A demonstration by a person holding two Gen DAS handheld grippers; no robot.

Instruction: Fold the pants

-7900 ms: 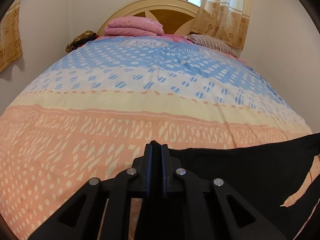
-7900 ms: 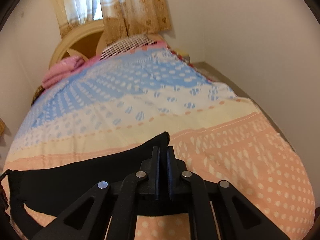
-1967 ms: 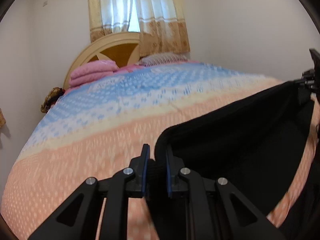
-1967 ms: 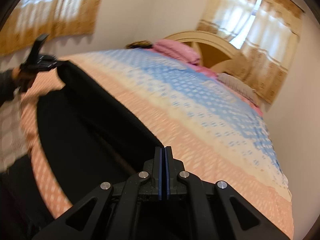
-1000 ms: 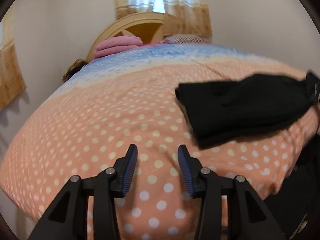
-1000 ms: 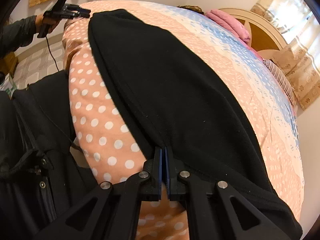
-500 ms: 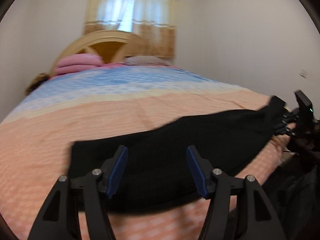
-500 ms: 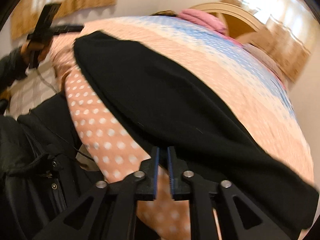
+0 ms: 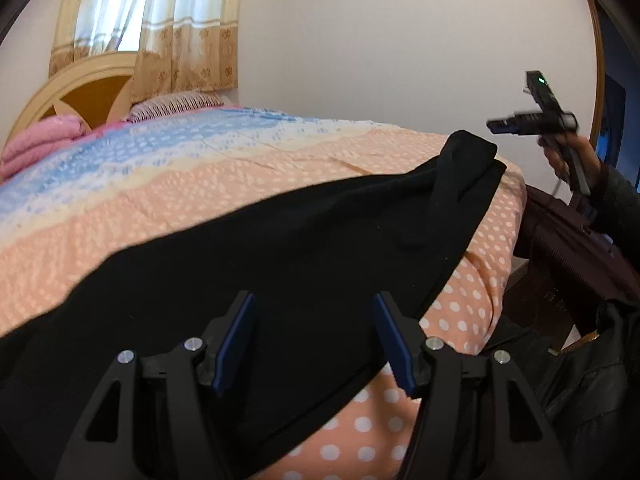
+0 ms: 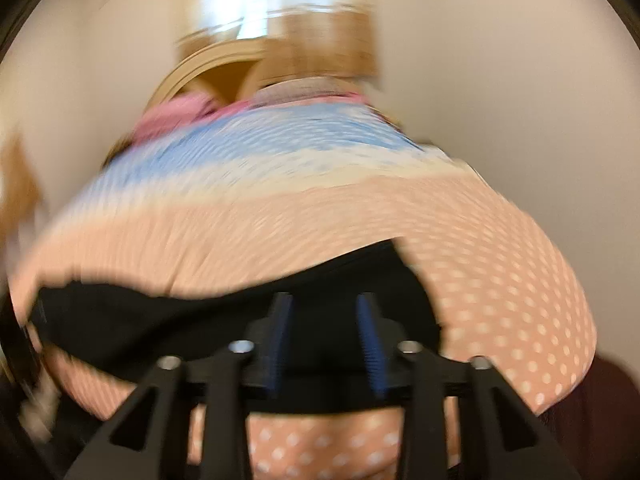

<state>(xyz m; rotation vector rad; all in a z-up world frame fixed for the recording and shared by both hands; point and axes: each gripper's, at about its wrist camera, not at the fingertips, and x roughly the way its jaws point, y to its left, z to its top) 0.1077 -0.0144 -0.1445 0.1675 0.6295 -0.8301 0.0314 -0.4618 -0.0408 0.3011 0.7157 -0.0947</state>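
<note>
Pink folded bedding [image 9: 38, 140] lay at the headboard [image 9: 76, 92], far left. The black pants [image 9: 280, 248] lay folded lengthwise across the peach, dotted foot end of the bedspread [image 9: 200, 184], near its front edge. The left gripper [image 9: 314, 338] hovered over the pants with jaws apart, nothing between the pads. The right gripper [image 10: 324, 336], seen blurred, had just been opening, its fingers spread above the pants and clamping no cloth. At far right a hand [image 9: 568, 156] held that gripper clear of the bed
</note>
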